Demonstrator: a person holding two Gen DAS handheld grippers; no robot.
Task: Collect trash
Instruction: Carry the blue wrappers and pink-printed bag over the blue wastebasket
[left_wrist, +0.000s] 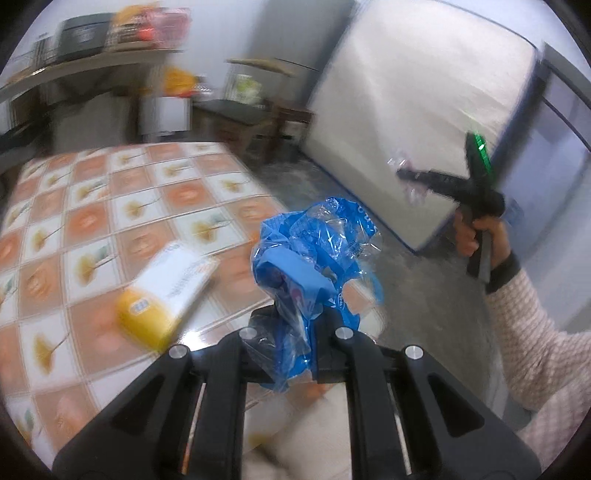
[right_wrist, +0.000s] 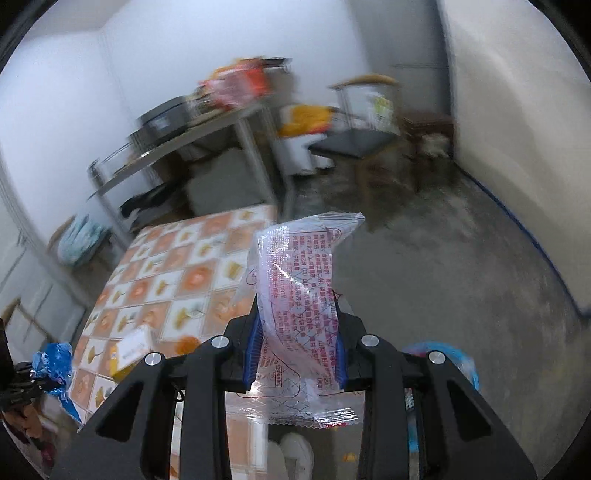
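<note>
The left gripper (left_wrist: 295, 325) is clamped on a crumpled blue plastic wrapper (left_wrist: 314, 251); the right gripper (right_wrist: 299, 354) pinches a clear printed wrapper (right_wrist: 299, 295). Both pieces are lifted off the tiled table (left_wrist: 110, 206); a yellow-and-white box (left_wrist: 166, 291) remains at nine o'clock, and nothing is binned yet.

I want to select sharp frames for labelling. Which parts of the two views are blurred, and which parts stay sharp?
Left wrist view: the blue plastic wrapper in the left tongs is sharp; the patterned table, the yellow and white box and the shelves are smeared by motion. Right wrist view: the clear printed wrapper is crisp, the room behind streaks; both views bend at the edges.
</note>
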